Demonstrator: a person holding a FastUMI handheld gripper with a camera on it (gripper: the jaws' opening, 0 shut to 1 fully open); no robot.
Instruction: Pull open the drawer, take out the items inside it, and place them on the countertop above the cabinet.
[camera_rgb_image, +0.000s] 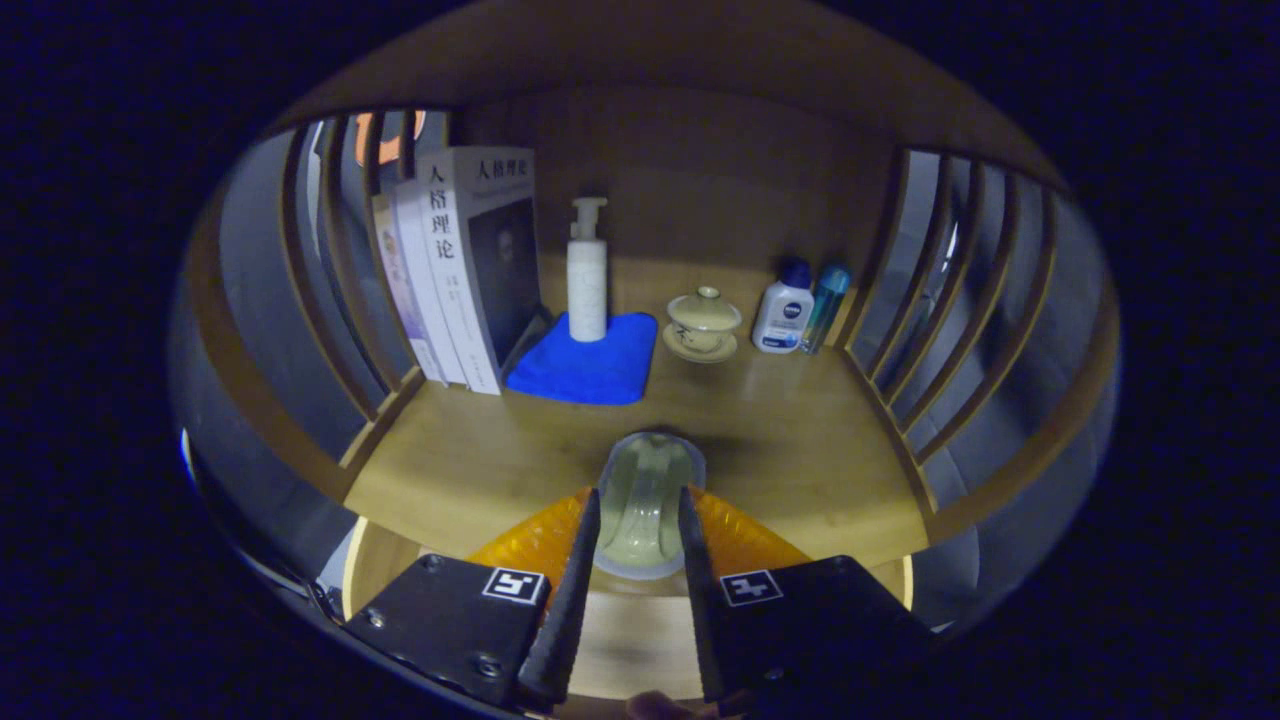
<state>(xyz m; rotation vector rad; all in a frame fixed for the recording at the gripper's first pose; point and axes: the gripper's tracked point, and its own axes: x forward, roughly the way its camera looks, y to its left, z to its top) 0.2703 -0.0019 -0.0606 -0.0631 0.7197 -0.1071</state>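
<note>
On the countertop, gripper view:
Gripper (640, 510): jaws closed to a narrow gap, both fingers pressing the sides of a pale green cup (645, 500), held just above the near part of the countertop (800, 470).
Cup: between the fingers, mouth facing the camera, shadow on the wood behind it.
Books (460, 270): 3 or so, upright, leaning against the left slatted side.
Blue cloth (590, 370): flat, just right of the books.
Pump bottle (587, 270): upright on the cloth.
Lidded tea bowl (703, 322): on its saucer, right of the cloth.
White bottle (783, 310) and teal bottle (826, 305): touching or nearly so, by the right slats.
Drawer: cannot tell.
</note>
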